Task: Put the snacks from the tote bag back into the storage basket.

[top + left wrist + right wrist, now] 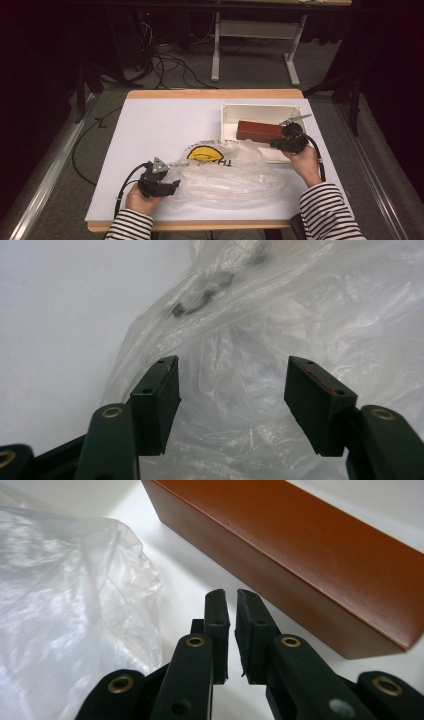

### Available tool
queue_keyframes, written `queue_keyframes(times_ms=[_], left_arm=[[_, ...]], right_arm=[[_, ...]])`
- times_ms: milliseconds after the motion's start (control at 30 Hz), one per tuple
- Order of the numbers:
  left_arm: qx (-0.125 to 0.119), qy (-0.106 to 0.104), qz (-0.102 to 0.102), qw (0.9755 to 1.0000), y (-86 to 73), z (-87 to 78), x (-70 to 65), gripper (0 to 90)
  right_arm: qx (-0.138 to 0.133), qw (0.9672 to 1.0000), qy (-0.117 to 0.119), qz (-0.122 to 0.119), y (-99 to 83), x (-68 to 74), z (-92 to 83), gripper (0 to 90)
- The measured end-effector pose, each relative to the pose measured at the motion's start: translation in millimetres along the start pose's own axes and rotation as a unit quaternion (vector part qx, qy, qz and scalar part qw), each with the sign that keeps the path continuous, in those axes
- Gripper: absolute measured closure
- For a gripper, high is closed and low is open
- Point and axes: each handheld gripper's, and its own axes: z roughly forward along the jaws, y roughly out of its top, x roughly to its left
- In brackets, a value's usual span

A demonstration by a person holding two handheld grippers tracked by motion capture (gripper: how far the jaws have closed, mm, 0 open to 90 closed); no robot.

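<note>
A clear crumpled plastic bag (225,175) with a yellow smiley print (205,152) lies across the front of the white table. My left gripper (175,185) sits at the bag's left end. In the left gripper view its jaws (230,370) stand wide apart, open, with loose bag film (300,315) ahead of and between them, and the pads are not pressing on it. A red-brown box (260,130) lies in a white tray (260,106). My right gripper (274,144) hovers at the box's front side, its jaws (232,597) nearly together and empty, the box (310,550) to their right and the bag (60,605) to their left.
The tray stands at the table's back right, and the bag's right edge reaches its front wall. The table's wooden front edge (200,226) runs just below both hands. Cables (170,65) and another table's legs (215,55) are on the floor behind.
</note>
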Motion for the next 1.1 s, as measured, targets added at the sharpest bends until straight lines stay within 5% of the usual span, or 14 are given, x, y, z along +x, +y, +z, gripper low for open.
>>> queue_keyframes(times_ms=[267,800,1100], left_arm=[[-0.01,-0.004,0.022,0.9997,5.5,-10.4,-6.3,40.4],[-0.027,-0.015,0.018,0.9994,4.4,-32.7,-0.8,43.0],[-0.043,-0.019,0.012,0.9988,7.4,-46.0,2.0,43.8]], right_arm=[[-0.022,0.9997,0.007,0.001,-12.7,1.7,-13.6,83.2],[-0.062,0.9976,0.02,-0.025,-35.2,19.8,-48.6,80.3],[-0.085,0.9958,0.032,-0.015,-53.4,20.8,-61.6,76.2]])
